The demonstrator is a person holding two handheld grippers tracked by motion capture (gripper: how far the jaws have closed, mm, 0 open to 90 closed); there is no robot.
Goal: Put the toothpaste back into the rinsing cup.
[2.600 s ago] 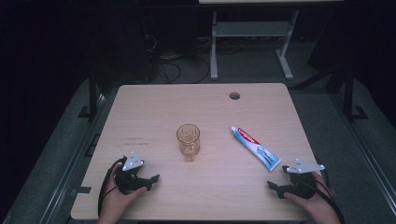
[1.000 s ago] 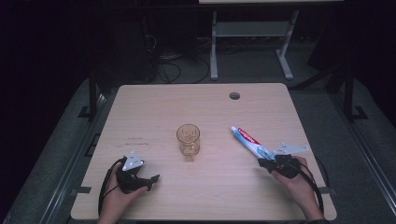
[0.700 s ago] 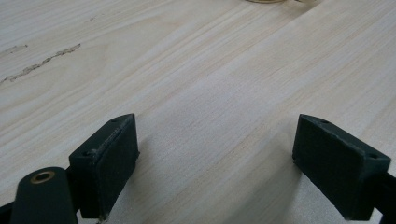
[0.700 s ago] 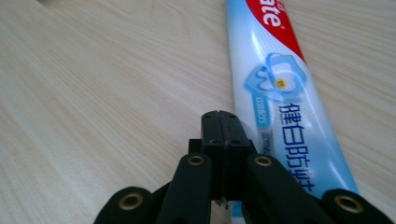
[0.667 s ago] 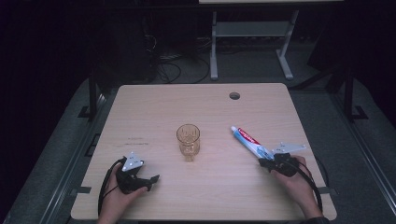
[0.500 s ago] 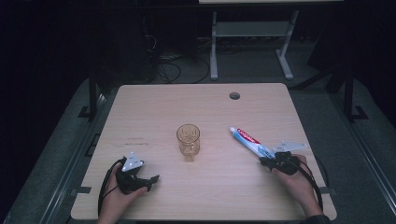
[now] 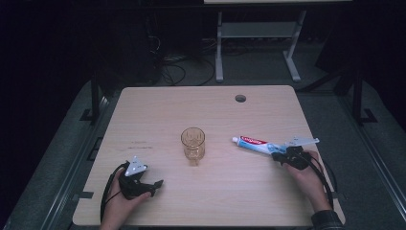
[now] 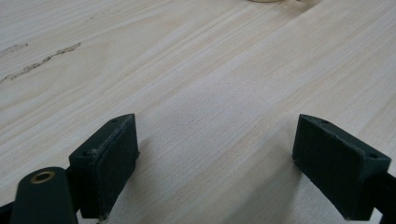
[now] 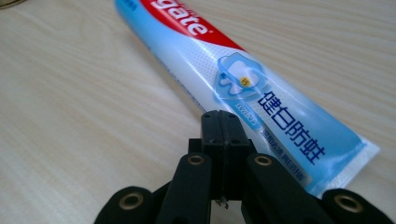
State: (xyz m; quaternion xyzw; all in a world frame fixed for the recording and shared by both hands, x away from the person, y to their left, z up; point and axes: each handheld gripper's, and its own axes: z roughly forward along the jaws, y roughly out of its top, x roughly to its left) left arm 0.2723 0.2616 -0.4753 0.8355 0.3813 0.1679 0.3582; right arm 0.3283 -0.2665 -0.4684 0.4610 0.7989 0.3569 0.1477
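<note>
In the high view the toothpaste tube [image 7: 258, 144] lies flat on the wooden surface [image 7: 163, 110] at the right of centre, its white cap end pointing towards the glass cup [image 7: 193, 143] and its crimped end towards the right edge of the frame; the right tongs [image 7: 277, 158] sit at that crimped end, held by a hand [image 7: 306, 176] that enters from the lower right. In the right gripper view the right tongs [image 9: 225, 130] are clenched, the two black jaws pressed together with nothing between them; their tips rest at the near long edge of the tube [image 9: 243, 88], over its lower blue part, and the tube runs from the upper left of the frame down to the lower right; whether the tips touch it I cannot tell. The left tongs [image 7: 155, 184] rest at the lower left of the high view, well apart from the cup; in the left gripper view the left tongs [image 8: 215, 154] stand released, the jaws wide apart over bare wood [image 8: 210, 70].
</note>
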